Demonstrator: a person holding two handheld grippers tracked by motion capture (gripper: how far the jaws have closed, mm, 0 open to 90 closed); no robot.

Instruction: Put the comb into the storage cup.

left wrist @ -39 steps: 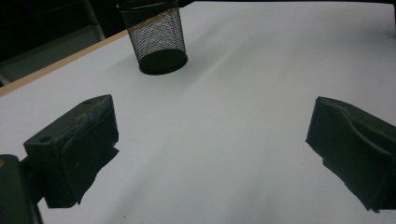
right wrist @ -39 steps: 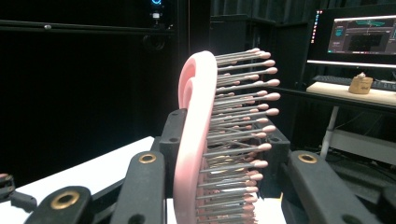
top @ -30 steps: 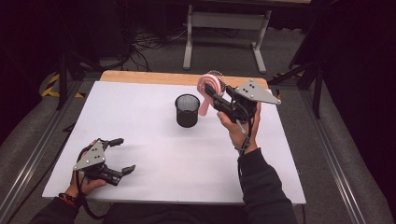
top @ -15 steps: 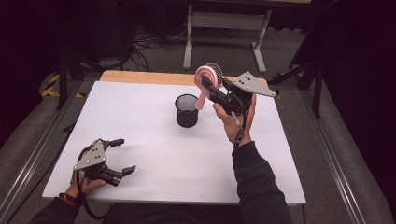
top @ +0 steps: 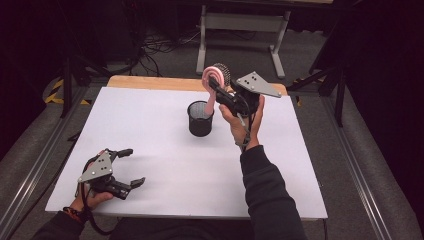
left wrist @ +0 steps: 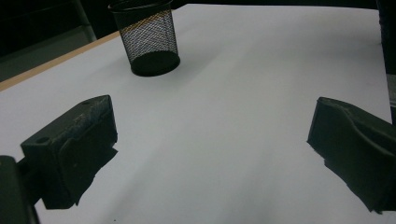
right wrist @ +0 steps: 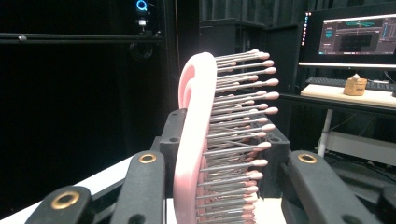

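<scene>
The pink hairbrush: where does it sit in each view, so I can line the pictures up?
High view: pink hairbrush upper centre, clamped in the right gripper, handle pointing down over the black mesh cup.
Left gripper view: not in it.
Right gripper view: brush centre, upright between the jaws, bristles facing right.
Shared landmark: the mesh cup, in the high and left gripper views.

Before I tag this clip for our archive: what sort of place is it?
Probably a lab or recording studio: a white table amid dark surroundings, floor cables, and a lit computer monitor on a desk.
</scene>
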